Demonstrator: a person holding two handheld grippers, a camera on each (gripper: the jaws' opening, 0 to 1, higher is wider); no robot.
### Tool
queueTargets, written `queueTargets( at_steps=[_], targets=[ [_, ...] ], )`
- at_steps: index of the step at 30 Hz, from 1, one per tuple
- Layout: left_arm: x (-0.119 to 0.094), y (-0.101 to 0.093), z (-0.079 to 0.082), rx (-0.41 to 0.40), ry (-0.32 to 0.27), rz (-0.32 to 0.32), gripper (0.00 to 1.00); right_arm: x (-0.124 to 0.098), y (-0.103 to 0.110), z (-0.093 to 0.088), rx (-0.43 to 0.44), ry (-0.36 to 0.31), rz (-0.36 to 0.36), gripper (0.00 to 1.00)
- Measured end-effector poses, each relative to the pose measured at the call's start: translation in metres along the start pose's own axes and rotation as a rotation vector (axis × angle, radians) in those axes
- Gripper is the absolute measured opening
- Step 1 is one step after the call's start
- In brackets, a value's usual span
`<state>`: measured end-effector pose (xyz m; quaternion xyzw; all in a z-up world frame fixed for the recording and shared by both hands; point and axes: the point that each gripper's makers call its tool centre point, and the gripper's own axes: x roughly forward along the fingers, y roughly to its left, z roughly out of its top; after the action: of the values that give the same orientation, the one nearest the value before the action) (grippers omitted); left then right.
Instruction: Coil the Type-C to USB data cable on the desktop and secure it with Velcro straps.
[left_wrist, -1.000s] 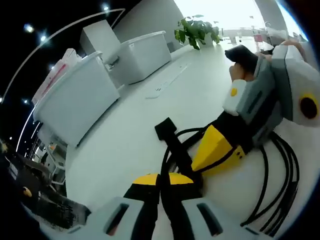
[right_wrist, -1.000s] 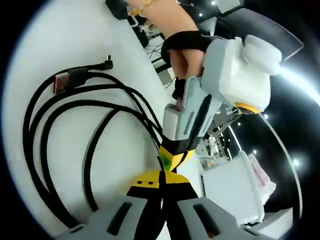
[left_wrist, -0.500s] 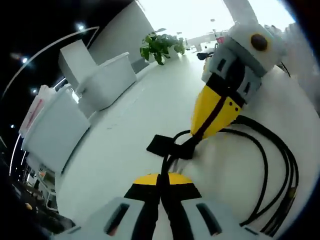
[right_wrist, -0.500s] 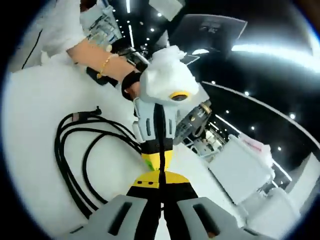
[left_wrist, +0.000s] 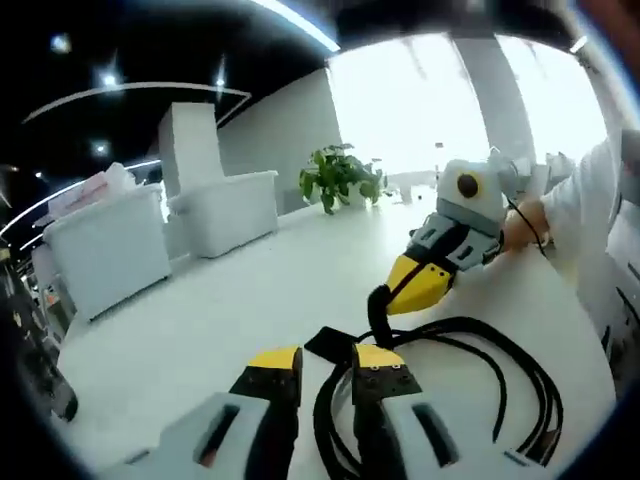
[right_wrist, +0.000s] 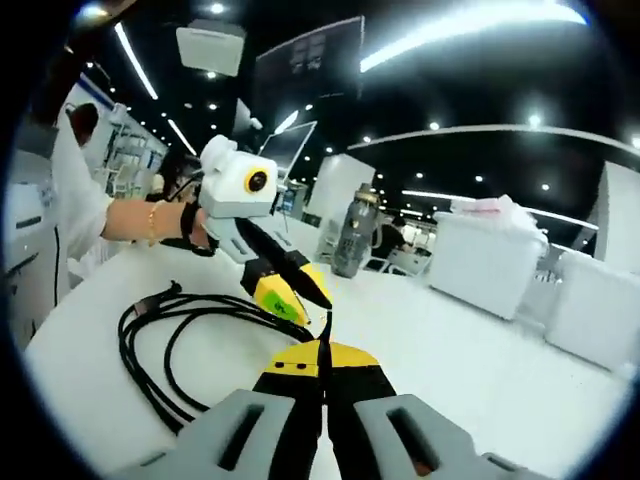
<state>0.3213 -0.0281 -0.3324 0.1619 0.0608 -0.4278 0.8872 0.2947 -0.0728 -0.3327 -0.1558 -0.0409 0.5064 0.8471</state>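
The black data cable (left_wrist: 520, 375) lies in loose loops on the white desktop (left_wrist: 200, 320); in the right gripper view the cable (right_wrist: 150, 335) spreads to the left, its plugs at the far end. A black Velcro strap (left_wrist: 336, 343) sits at the near end of the loops. My left gripper (left_wrist: 328, 362) stands open, its yellow tips on either side of the strap end. My right gripper (left_wrist: 396, 298) comes in from the right, shut on the strap. In its own view my right gripper (right_wrist: 322, 352) pinches a thin black strip of strap (right_wrist: 327, 326), with the left gripper (right_wrist: 300, 293) open just beyond.
White bins (left_wrist: 105, 245) and a potted plant (left_wrist: 340, 175) stand along the table's far side. A grey bottle (right_wrist: 355, 235) stands behind the left gripper. More white containers (right_wrist: 490, 265) sit at the right. A person's forearm (right_wrist: 140, 220) reaches in from the left.
My left gripper has opened and let go of the strap. The right gripper stays shut on it. Both views have swung and levelled with the hands.
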Motion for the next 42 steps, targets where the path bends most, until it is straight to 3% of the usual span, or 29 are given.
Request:
queueTargets(
  at_steps=[2, 5, 7, 9, 12, 16, 20, 24, 29, 34, 35, 37, 41, 42],
  targets=[
    [0.010, 0.002, -0.007, 0.080, 0.058, 0.008, 0.14, 0.003, -0.003, -0.001, 0.000, 0.007, -0.008, 0.00],
    [0.025, -0.005, -0.011, 0.092, 0.087, -0.014, 0.09, 0.003, -0.006, -0.002, 0.025, 0.009, -0.014, 0.00],
    [0.030, -0.011, -0.015, 0.096, 0.107, -0.034, 0.07, 0.004, -0.007, -0.003, -0.003, 0.015, -0.018, 0.00],
    [0.035, -0.010, -0.022, 0.177, 0.153, -0.017, 0.05, 0.003, -0.008, -0.005, -0.009, 0.017, -0.019, 0.00],
    [0.039, -0.021, -0.020, 0.251, 0.160, -0.059, 0.04, 0.004, -0.015, -0.013, 0.012, 0.053, -0.042, 0.00],
    [0.041, -0.030, -0.019, 0.385, 0.197, -0.088, 0.04, 0.006, -0.023, -0.025, 0.099, 0.097, -0.059, 0.00],
    [0.041, -0.032, -0.015, 0.416, 0.190, -0.079, 0.04, 0.008, -0.027, -0.035, 0.173, 0.145, -0.058, 0.00],
    [0.038, -0.028, 0.006, 0.477, 0.135, 0.013, 0.04, 0.007, -0.027, -0.046, 0.181, 0.207, -0.054, 0.00],
    [0.035, -0.041, 0.024, 0.444, 0.037, 0.046, 0.04, 0.008, -0.020, -0.055, 0.152, 0.276, -0.041, 0.00],
    [0.042, -0.063, -0.002, 0.265, 0.084, -0.041, 0.04, 0.007, -0.019, -0.055, 0.157, 0.311, -0.057, 0.00],
    [0.046, -0.062, -0.011, 0.295, 0.103, -0.029, 0.04, 0.007, -0.019, -0.055, 0.151, 0.310, -0.061, 0.01],
    [0.047, -0.059, -0.005, 0.274, 0.056, 0.002, 0.03, 0.005, -0.022, -0.056, 0.141, 0.305, -0.077, 0.02],
    [0.044, -0.063, -0.006, 0.248, 0.073, -0.034, 0.03, -0.008, -0.046, -0.043, 0.195, 0.226, -0.168, 0.02],
    [0.045, -0.063, -0.007, 0.252, 0.075, -0.035, 0.03, -0.010, -0.057, -0.037, 0.173, 0.195, -0.212, 0.01]
  ],
)
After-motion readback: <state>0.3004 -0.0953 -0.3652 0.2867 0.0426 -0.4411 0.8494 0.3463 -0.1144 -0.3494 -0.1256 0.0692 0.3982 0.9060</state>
